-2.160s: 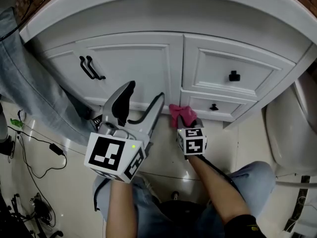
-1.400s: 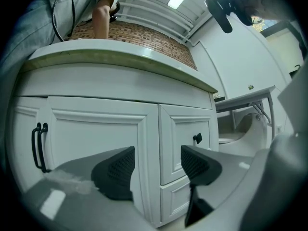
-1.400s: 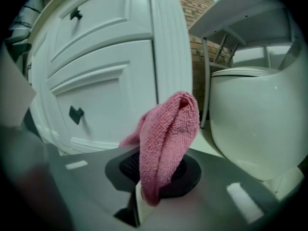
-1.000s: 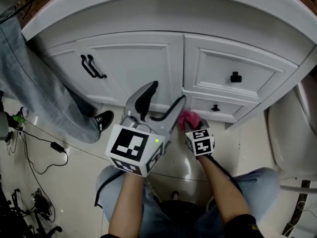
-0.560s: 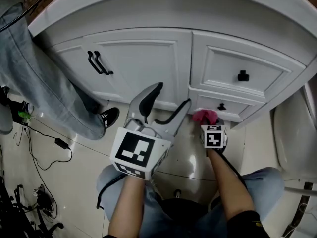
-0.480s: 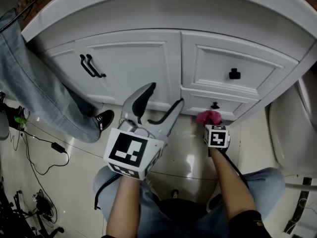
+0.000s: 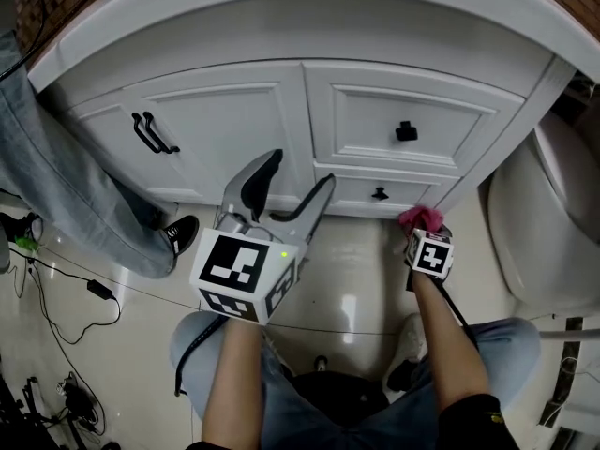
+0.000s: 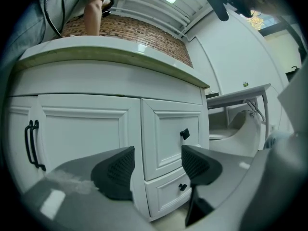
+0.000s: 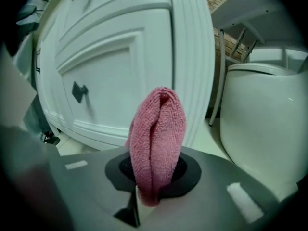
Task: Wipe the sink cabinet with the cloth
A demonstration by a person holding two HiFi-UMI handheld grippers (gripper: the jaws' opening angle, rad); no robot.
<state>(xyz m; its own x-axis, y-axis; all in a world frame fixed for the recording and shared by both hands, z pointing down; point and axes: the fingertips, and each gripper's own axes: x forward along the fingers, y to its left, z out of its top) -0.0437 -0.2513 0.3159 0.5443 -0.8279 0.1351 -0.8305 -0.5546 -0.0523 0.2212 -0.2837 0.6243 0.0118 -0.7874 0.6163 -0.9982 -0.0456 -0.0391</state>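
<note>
While clamped in the right gripper [image 9: 153,170], folded pink microfibre cloth [image 9: 157,138] near white panelled sink cabinet [image 7: 281,111] corner, left gripper [image 8: 156,165] jaws apart, empty.

The cloth [image 9: 156,138] is showing solid pink against the sink cabinet [image 7: 234,120], which is gleaming plain white with black handles [image 7: 148,132]. The left tongs [image 7: 294,176] and right tongs [image 7: 422,225] are wearing grey, each cube carrying black-and-white square markers. The floor [image 7: 361,251] is shining cream.
</note>
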